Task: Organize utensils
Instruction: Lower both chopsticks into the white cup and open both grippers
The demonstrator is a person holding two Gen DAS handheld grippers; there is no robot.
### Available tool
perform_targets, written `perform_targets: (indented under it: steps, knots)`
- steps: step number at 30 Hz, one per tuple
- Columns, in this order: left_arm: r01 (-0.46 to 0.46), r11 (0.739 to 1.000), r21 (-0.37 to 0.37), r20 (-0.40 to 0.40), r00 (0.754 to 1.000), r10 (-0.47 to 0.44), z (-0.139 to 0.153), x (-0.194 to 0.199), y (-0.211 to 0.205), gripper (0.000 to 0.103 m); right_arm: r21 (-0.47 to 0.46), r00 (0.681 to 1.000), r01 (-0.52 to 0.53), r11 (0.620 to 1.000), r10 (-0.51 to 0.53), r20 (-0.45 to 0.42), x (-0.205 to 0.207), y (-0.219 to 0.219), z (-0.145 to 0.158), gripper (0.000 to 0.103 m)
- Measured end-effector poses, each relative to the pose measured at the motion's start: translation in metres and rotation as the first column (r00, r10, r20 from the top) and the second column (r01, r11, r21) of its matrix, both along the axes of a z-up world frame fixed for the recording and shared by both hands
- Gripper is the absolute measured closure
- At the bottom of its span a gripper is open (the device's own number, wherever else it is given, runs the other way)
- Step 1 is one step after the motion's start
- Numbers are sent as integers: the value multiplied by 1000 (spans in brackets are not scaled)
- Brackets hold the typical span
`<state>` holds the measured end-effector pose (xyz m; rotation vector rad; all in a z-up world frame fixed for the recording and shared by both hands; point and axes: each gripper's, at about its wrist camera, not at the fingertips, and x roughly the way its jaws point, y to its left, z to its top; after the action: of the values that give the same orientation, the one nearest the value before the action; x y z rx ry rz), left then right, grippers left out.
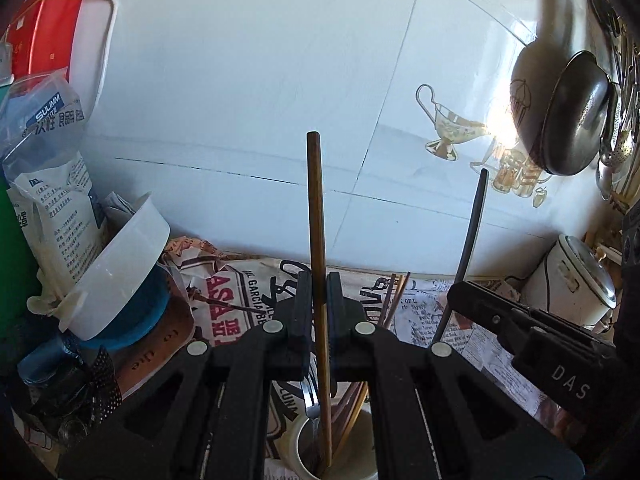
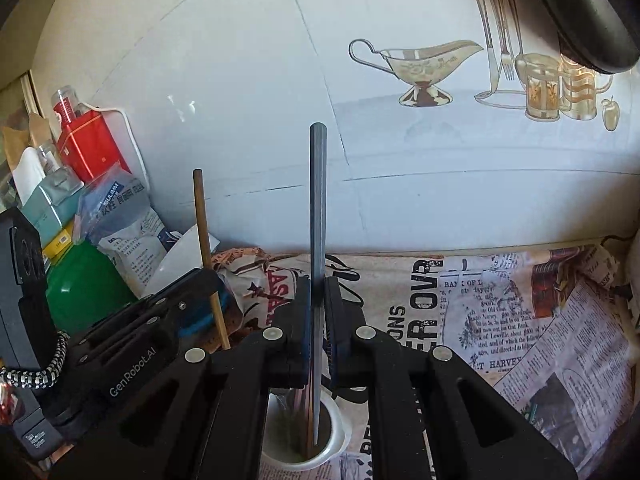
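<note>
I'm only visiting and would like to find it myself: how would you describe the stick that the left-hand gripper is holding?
Start at the newspaper-covered counter below the white tiled wall, then find the white cup of utensils on it. The left gripper is shut on a brown wooden chopstick standing upright over that cup. The right gripper's dark grey chopstick differs; this one is warm brown.

Back wall: glossy white ceramic tiles (image 2: 240,80) with thin grey grout lines. One tile carries a printed gold gravy-boat and glassware decal (image 2: 420,68). Strong glare spot on the wall (image 1: 500,128) near the right edge; light is bright, daylight-like. Counter is covered with a newspaper-print sheet (image 2: 520,320) running to the wall edge. A dark round metal wok (image 1: 576,112) hangs against the wall at right.
</note>
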<state>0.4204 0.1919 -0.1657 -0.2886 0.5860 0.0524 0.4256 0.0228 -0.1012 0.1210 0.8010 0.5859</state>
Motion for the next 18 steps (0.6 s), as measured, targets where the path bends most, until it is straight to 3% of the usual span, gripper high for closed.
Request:
perform_targets:
  steps: [18]
  knots:
    - [81, 997, 1, -179, 981, -79, -48, -23, -15, 98, -84, 993, -57, 995, 47, -111, -22, -2, -39, 98]
